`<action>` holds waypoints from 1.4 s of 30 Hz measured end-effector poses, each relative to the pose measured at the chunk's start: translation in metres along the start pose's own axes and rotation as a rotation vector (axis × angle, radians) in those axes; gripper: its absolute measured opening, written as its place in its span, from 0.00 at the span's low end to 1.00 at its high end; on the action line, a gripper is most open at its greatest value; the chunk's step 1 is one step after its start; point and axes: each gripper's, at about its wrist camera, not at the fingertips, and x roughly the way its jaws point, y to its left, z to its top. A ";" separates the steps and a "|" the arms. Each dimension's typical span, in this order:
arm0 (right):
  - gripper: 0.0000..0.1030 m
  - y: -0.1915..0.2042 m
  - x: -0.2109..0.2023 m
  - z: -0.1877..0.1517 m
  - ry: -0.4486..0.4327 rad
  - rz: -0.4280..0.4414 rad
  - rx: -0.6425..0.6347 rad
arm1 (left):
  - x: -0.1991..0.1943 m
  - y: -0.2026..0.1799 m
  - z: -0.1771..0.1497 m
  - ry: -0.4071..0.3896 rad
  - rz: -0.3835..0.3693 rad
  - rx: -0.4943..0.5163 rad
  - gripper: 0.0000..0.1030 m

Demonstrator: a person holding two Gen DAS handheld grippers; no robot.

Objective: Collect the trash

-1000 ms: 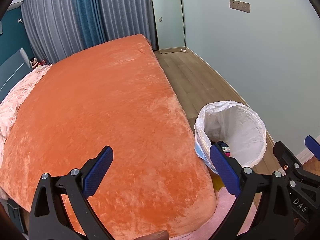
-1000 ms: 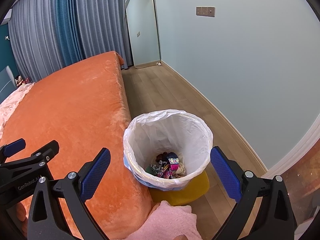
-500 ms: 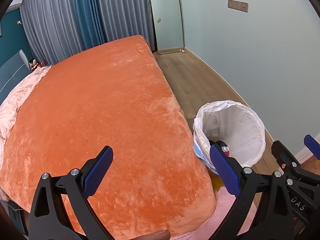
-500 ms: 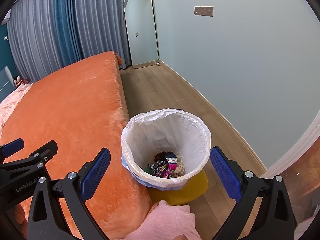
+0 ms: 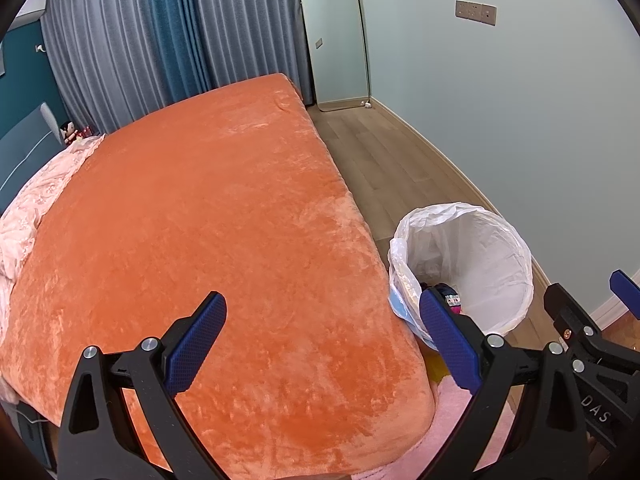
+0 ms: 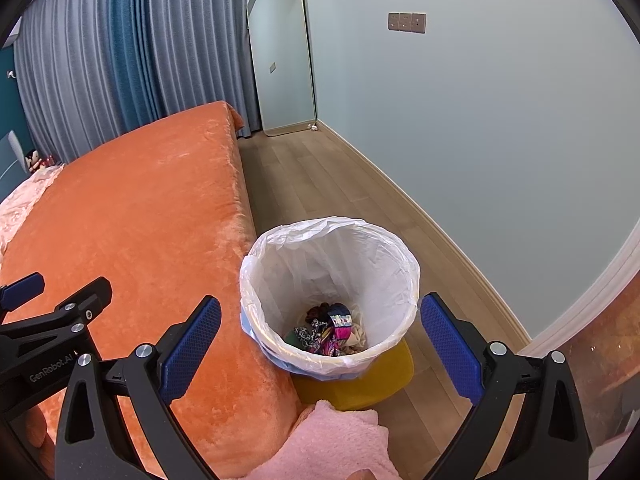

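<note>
My left gripper hangs over the near corner of the bed, which fills the left of the scene and runs to the far curtains. My right gripper is to its right, above the bin, which stands on the floor just beside the bed's right edge. Trash lies in the bottom of the bin. A stool sits under the bin, near side. A mirror leans at the far end of the floor, right of the curtains. The wall runs along the right, with a switch plate on it. Bedding lies on the bed's far left.
</note>
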 end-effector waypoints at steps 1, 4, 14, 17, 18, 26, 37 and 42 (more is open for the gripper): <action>0.93 0.000 0.000 0.000 0.000 0.002 0.001 | 0.000 0.000 0.000 -0.001 0.000 0.002 0.90; 0.93 -0.001 0.000 -0.001 0.001 0.001 0.002 | -0.001 -0.001 -0.001 -0.008 0.001 0.002 0.90; 0.93 -0.003 0.000 -0.002 0.000 -0.003 0.004 | -0.001 0.001 0.002 -0.001 -0.006 -0.003 0.90; 0.93 -0.003 0.001 -0.002 0.001 -0.003 0.005 | -0.002 0.001 0.002 0.000 -0.007 0.001 0.90; 0.93 -0.003 0.001 -0.002 0.001 -0.003 0.005 | -0.002 0.001 0.002 0.000 -0.008 0.001 0.90; 0.93 -0.004 0.001 -0.003 0.003 -0.005 0.005 | -0.002 0.000 0.002 0.004 -0.010 0.001 0.90; 0.93 -0.005 0.001 -0.003 0.003 -0.005 0.004 | -0.002 -0.002 0.002 0.005 -0.012 0.006 0.90; 0.93 -0.004 0.001 -0.003 0.003 -0.006 0.005 | -0.002 -0.002 0.002 0.005 -0.013 0.006 0.90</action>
